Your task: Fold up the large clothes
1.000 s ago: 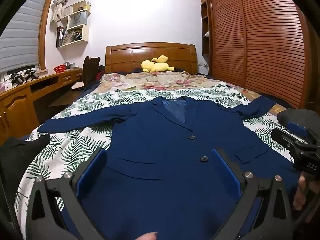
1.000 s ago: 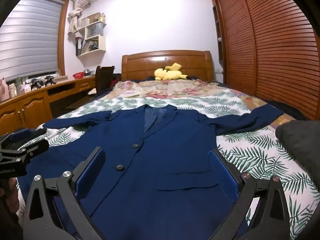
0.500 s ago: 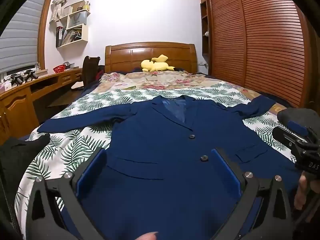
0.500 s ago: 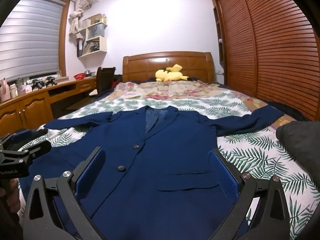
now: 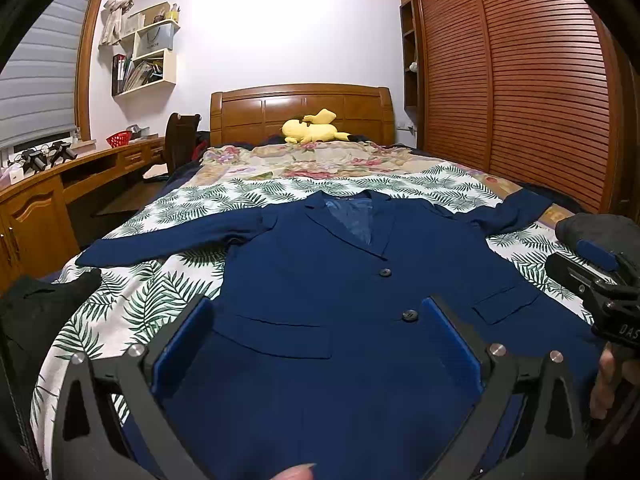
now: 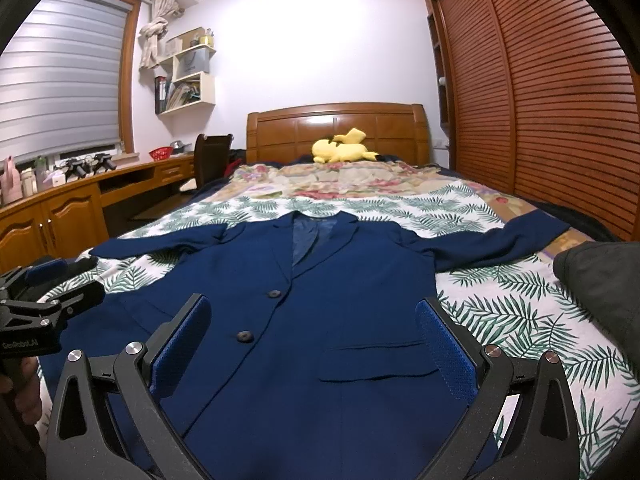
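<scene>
Two hand-held grippers hover over the foot end of the bed (image 5: 132, 296), nothing taken up yet. Left hand-held gripper (image 5: 316, 344): jaws wide apart, empty, poised above the lower left front of the navy blazer (image 5: 320, 280). Right hand-held gripper (image 6: 312, 344): likewise spread and empty, above the lower right front near the pocket flap. Blazer lies face up and buttoned, hem toward the foot edge, collar toward the headboard (image 6: 336, 128), both sleeves thrown out sideways, the right sleeve (image 6: 504, 240) reaching almost to the bed's wardrobe-side edge, the left sleeve (image 5: 168, 240) toward the desk side. Laid flat and spread like this, presumably so sleeves can be brought in over the body first. Open room: leaf-print cover bare on both sides of the body and beyond the collar, enough to turn sleeves inward. Tight spots: a dark garment (image 5: 36, 312) at the desk-side foot corner, a dark bundle (image 6: 600, 272) at the wardrobe-side edge just past the right sleeve. Yellow plush toy (image 6: 340, 150) well clear by the headboard.
</scene>
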